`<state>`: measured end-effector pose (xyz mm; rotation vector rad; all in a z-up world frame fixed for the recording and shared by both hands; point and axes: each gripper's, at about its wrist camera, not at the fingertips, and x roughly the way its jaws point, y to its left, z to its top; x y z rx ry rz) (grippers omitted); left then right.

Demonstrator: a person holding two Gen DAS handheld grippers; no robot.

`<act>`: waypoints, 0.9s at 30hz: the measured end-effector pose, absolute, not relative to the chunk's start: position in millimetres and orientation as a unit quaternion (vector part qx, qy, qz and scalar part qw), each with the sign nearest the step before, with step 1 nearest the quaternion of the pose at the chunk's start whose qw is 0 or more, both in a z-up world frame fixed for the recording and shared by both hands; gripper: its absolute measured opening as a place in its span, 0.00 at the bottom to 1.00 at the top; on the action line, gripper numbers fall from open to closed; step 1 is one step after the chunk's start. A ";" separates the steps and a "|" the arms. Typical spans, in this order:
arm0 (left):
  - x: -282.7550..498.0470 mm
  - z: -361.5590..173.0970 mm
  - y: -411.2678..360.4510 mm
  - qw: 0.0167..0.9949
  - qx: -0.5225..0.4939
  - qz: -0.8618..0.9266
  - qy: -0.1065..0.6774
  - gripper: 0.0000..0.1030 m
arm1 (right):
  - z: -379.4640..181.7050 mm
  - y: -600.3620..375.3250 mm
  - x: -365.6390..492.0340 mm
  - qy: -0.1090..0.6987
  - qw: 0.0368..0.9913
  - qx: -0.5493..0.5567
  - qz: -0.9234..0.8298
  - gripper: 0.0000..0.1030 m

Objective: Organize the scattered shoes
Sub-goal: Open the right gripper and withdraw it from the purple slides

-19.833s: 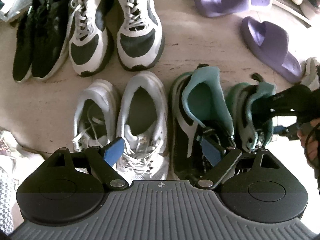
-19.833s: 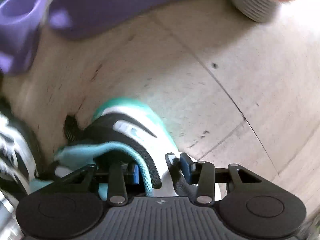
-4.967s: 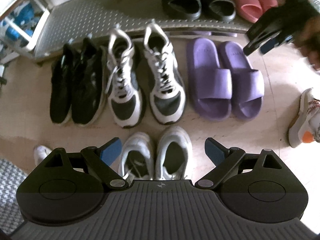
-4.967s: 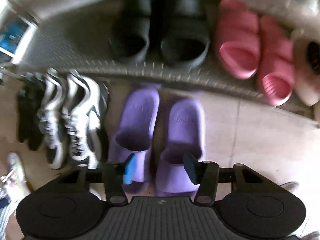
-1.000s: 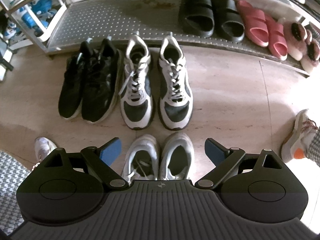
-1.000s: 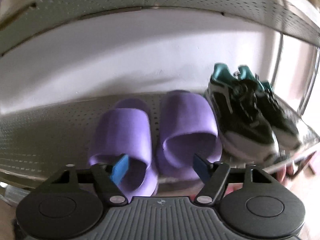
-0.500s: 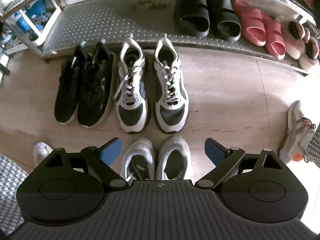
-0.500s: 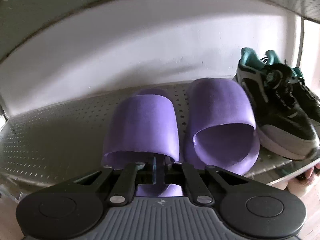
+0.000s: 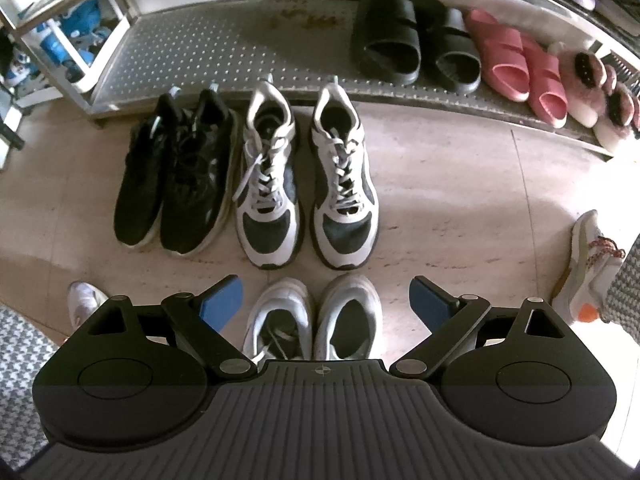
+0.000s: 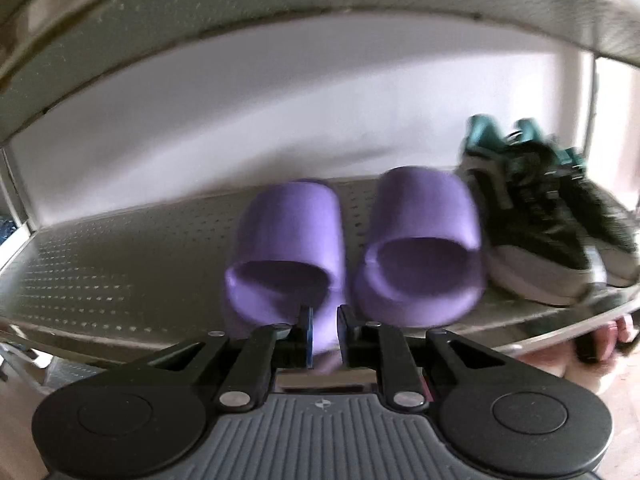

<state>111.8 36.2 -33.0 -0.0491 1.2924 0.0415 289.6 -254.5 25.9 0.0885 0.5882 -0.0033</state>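
So the right gripper (image 10: 323,332) is sitting at the front edge of the perforated metal shelf (image 10: 120,264), jaws narrow but opening up right now. The heel of the left purple slide (image 10: 286,248) is showing in the small gap between the fingers, and it's too blurry to tell if the pads are touching it. The other purple slide (image 10: 420,244) is lying just beside it on that same shelf, toes pointing at the white back wall. Right next to that one, further along the shelf, the teal and black sneakers (image 10: 548,220) are sitting with their heels to the wall.

The left gripper (image 9: 326,300) is hanging over the floor in front of the shoe rack (image 9: 224,60), jaws spread wide and gripping nothing. Directly under it the white sneakers (image 9: 314,320) are lying as a pair. Closer to the rack, the white and black sneakers (image 9: 306,184) are lined up with heels toward it, and the black sneakers (image 9: 176,176) are sitting touching each other just beside those. On the rack's bottom shelf the black slides (image 9: 416,40), pink slides (image 9: 520,64) and fluffy slippers (image 9: 592,84) are sitting in a row. Well away from the rack, a white sneaker with an orange patch (image 9: 588,268) is at the view's edge.
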 end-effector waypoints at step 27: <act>123.4 -33.4 32.3 0.798 -0.030 0.014 0.602 0.91 | 68.2 -288.0 305.4 0.379 0.923 0.012 0.063 0.29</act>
